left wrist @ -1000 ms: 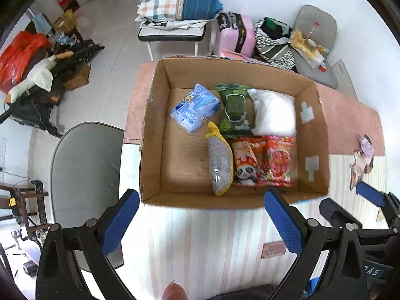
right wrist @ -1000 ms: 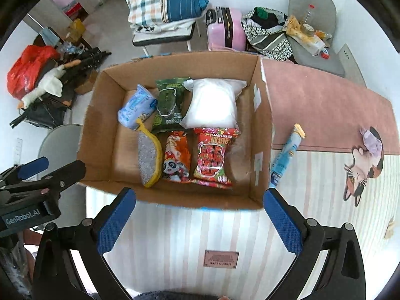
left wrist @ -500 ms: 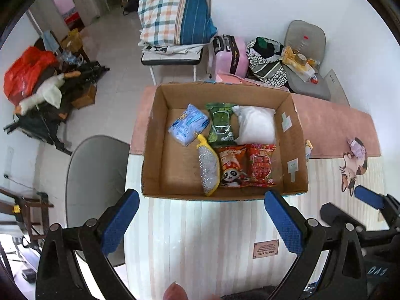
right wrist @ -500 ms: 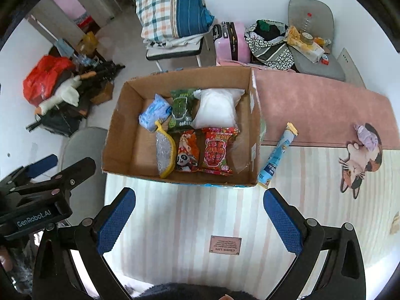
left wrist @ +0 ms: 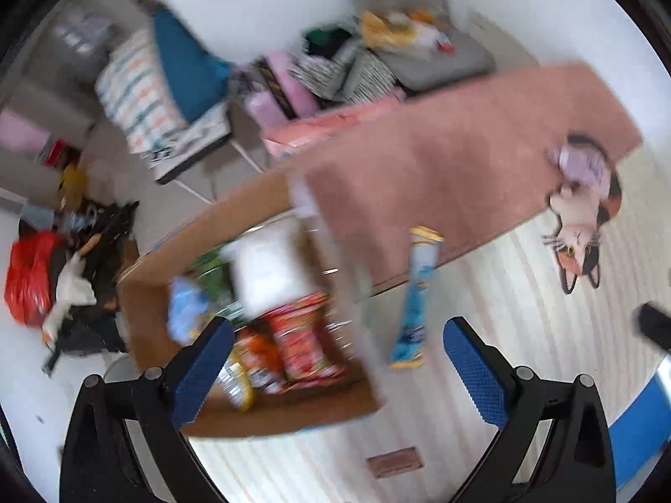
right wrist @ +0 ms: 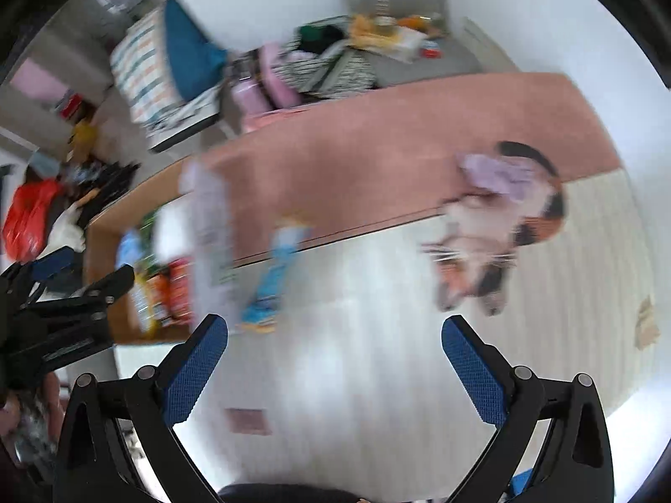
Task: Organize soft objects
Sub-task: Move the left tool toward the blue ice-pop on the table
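Note:
A cardboard box [left wrist: 268, 413] stands on the table at the left, holding several soft packets: a white bag [left wrist: 268, 268], red snack bags [left wrist: 297, 348], a light blue pack [left wrist: 184, 314]. A long blue tube packet [left wrist: 413, 302] lies on the table just right of the box; it also shows in the right wrist view [right wrist: 272, 281]. My left gripper [left wrist: 335, 369] is open and empty above the box's right wall. My right gripper [right wrist: 335, 369] is open and empty over the striped mat. Both views are blurred.
The table carries a pink and striped mat [right wrist: 377, 167] with a cat picture [left wrist: 581, 226] and a small lilac item [right wrist: 499, 172] at the right. Behind it are a grey chair [left wrist: 419, 42], a pink suitcase [left wrist: 285, 84] and a plaid pillow [left wrist: 138, 88].
Both grippers have swung to the right and tilted; the box has shifted to the left of both views and the blue tube packet and the cat picture now sit nearer the middle.

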`<state>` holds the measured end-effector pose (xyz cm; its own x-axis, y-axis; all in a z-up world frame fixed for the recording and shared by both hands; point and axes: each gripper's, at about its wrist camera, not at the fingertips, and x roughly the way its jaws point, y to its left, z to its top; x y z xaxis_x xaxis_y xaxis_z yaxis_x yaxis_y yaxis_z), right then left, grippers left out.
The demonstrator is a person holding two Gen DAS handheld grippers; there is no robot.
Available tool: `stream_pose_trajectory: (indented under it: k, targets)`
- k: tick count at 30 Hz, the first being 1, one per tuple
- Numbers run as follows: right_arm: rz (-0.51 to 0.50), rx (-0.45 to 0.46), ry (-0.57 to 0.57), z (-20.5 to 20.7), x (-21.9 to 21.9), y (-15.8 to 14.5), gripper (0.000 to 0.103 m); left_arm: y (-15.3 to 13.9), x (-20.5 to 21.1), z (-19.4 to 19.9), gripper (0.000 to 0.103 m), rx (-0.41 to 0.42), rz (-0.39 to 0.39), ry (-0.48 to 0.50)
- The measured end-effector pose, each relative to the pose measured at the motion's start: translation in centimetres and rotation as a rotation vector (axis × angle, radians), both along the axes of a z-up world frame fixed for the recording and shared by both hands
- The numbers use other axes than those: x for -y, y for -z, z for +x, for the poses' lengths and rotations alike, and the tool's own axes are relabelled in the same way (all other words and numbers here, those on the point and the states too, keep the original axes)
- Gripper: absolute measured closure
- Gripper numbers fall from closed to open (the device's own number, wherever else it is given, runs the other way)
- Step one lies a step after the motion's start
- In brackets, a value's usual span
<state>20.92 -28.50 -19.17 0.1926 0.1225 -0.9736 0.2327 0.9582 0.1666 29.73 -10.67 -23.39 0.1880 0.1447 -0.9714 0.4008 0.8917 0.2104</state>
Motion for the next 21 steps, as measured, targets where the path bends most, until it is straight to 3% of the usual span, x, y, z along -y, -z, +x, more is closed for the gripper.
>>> stream_pose_trajectory:
  k: [5,11,14,19,20,21]
  targets:
    - [-0.043,-0.079,0.070,2.0,9.6,4.2,0.000,8.0,6.2,2.7,0.001,-0.195,0.069,0.056]
    - [-0.053,-0.166,0.107,5.4,15.4,10.0,0.000,16.1,9.3,3.7,0.001,-0.368,0.196,0.094]
    - [-0.056,-0.189,0.110,7.4,16.9,12.3,0.000,18.3,9.6,3.8,0.001,-0.410,0.241,0.092]
    - [-0.094,-0.223,0.060,11.1,18.4,16.0,0.000,20.8,8.9,4.1,0.001,-0.484,0.232,0.018]
    - [-0.108,-0.234,0.028,12.0,18.3,16.8,0.000,21.1,8.8,4.2,0.004,-0.498,0.221,-0.002]
    - [-0.124,-0.249,0.000,12.7,18.2,17.6,0.000,21.2,8.7,4.3,0.018,-0.502,0.211,-0.019]
